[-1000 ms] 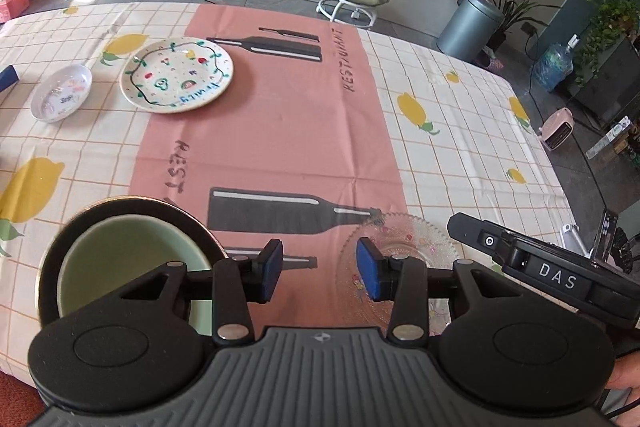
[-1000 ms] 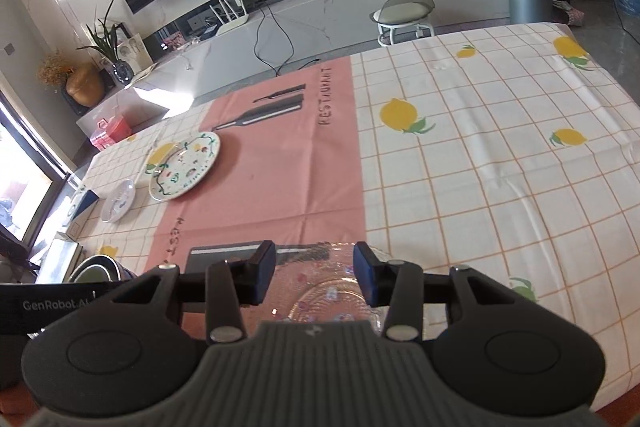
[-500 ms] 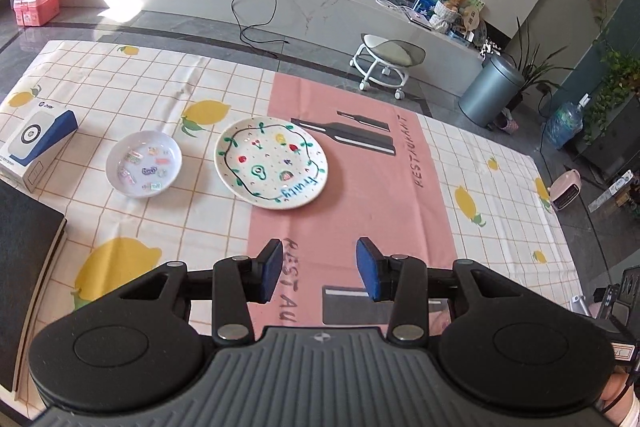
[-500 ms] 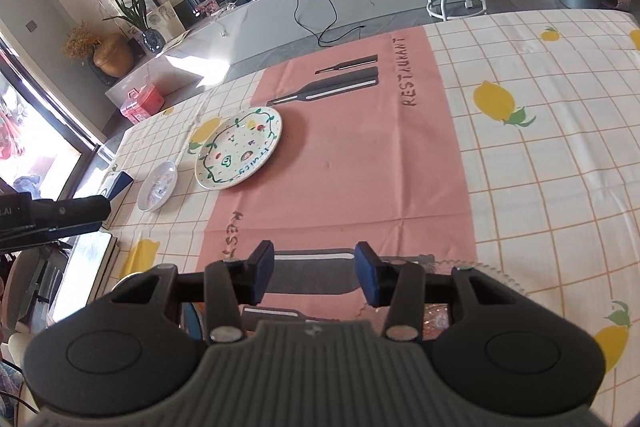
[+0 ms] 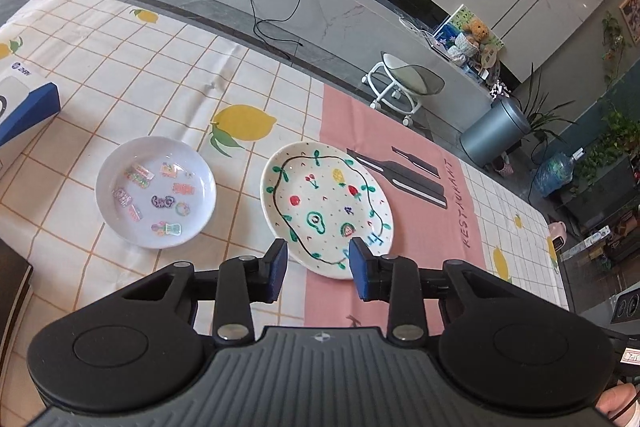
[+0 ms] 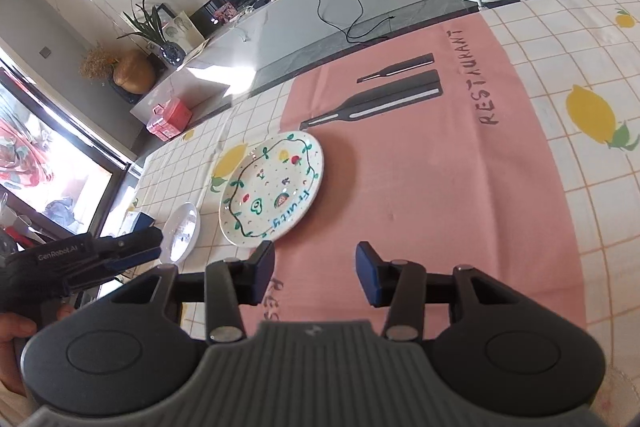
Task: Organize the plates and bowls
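Approaching the painted plate [image 5: 326, 205], the left hand-held gripper [image 5: 318, 275] now hangs just before its near rim at the lower centre of the frame. Its jaws have just been closing a little, yet they stay spread with nothing between them. A second ago this view showed a green bowl and a glass plate instead; both are gone from it. The small sticker dish [image 5: 155, 191] lies left of the plate on the counter [image 5: 140, 75]. The right hand-held gripper [image 6: 315, 277] is spread and empty too. Probably the plate is the next pick.

Both wrist views angled down over the tablecloth [image 5: 168, 75], sharing the painted plate [image 5: 326, 203].
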{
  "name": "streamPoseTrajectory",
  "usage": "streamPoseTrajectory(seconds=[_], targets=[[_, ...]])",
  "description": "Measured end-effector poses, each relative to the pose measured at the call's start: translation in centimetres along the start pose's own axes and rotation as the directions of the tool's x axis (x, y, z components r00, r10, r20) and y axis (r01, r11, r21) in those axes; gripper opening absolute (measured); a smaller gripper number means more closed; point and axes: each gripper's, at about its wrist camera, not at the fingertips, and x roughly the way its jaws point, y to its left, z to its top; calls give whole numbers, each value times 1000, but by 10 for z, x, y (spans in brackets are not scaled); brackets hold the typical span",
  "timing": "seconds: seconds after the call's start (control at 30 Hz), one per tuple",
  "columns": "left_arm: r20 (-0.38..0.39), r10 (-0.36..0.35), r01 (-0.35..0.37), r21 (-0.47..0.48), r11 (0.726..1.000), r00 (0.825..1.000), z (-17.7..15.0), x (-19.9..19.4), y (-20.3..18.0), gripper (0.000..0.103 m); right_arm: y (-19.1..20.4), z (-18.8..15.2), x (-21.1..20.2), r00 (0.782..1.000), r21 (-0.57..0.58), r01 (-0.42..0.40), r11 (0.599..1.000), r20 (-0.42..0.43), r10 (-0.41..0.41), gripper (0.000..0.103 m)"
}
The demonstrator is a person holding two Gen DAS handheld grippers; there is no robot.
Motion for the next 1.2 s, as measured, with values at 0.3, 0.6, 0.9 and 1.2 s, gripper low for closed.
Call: streamPoseTrajectory(seconds=[0.3,0.6,0.9,1.2], targets=[[1,45,-45,-71,996,999,15,47,29,36,-9,29,63,997,88,-33,996,-62,38,32],[-7,52,-53,-89,995,999,23,65,37,36,-22,40,99,994,160,-64,985,-78,77,32],[-3,35,-36,-102,994,999,26,77,38,36,-27,45,116,991,218,-103,971,-63,119,30],[4,39,-38,-83,996,999,25,81,32,25,-39,44,128,989,266,-126,956,-40,141,6]])
